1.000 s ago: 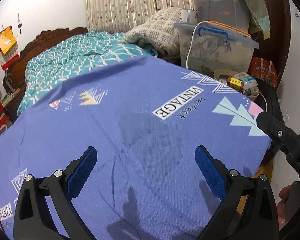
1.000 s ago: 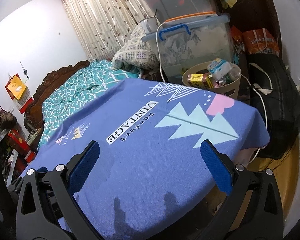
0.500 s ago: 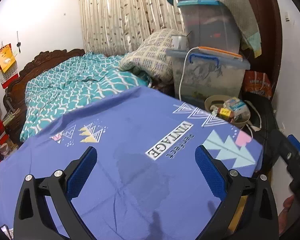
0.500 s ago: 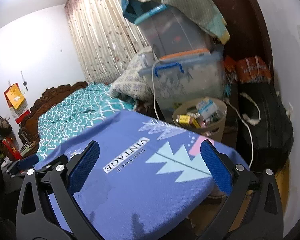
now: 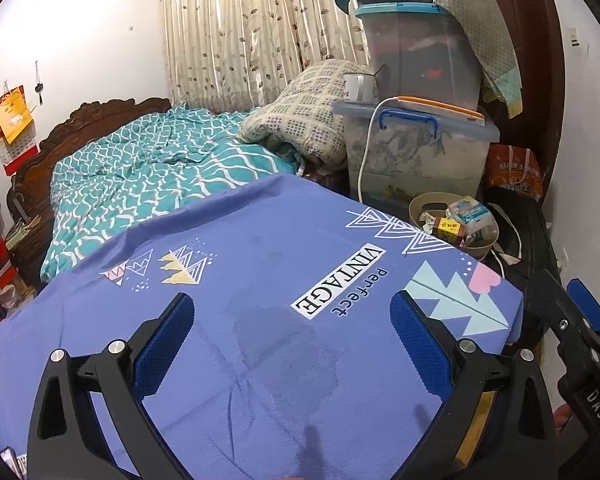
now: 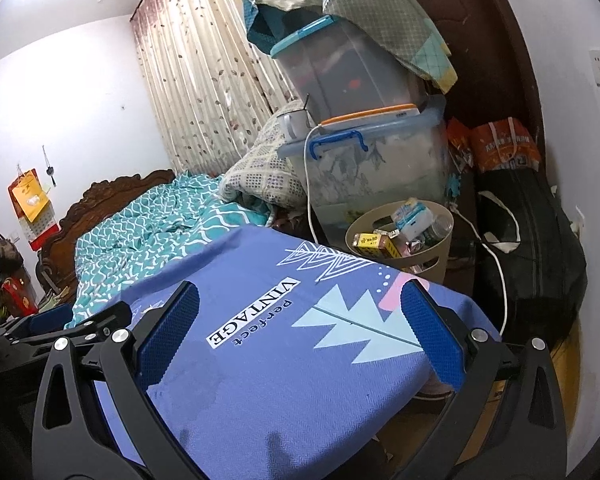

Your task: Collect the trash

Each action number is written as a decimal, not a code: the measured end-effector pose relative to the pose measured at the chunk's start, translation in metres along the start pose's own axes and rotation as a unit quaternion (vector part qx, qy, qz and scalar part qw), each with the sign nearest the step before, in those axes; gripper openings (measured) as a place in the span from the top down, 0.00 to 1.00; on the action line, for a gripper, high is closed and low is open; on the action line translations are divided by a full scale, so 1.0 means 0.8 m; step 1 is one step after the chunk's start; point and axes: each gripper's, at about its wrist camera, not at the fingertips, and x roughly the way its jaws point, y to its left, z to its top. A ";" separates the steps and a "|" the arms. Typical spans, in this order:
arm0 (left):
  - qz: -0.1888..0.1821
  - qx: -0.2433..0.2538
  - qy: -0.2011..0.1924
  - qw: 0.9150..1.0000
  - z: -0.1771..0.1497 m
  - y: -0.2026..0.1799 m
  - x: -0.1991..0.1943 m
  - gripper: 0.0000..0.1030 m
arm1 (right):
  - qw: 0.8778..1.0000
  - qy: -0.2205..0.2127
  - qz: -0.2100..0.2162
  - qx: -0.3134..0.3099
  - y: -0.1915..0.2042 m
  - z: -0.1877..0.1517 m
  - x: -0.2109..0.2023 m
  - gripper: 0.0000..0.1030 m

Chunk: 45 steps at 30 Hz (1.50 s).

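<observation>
Both grippers, left (image 5: 290,338) and right (image 6: 300,330), hang with jaws spread above blue printed cloth (image 5: 260,280); full wastebasket (image 6: 404,236) stands beyond.

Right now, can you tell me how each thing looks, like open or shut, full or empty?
Left hand-held gripper: open, holding nothing.
Right hand-held gripper: open, holding nothing.
Trash basket: upright, holding boxes and wrappers.
Purple cloth: spread flat, with a darker patch.
Lower storage bin: lid on.
Upper storage bin: lid on, cloths draped on top.
Mug: upright on the lower bin.
Curtain: drawn shut.
</observation>
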 end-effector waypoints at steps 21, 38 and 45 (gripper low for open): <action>0.004 -0.005 0.004 1.000 -0.005 0.008 0.001 0.08 | 1.000 0.011 0.001 0.008 -0.003 -0.005 0.007 0.03; 0.004 -0.002 0.006 1.000 -0.009 0.006 0.003 0.08 | 1.000 0.012 0.003 0.011 0.000 -0.013 0.009 0.03; 0.007 0.003 -0.002 1.000 -0.010 0.004 -0.001 0.08 | 1.000 0.012 0.004 0.012 0.002 -0.011 0.007 0.03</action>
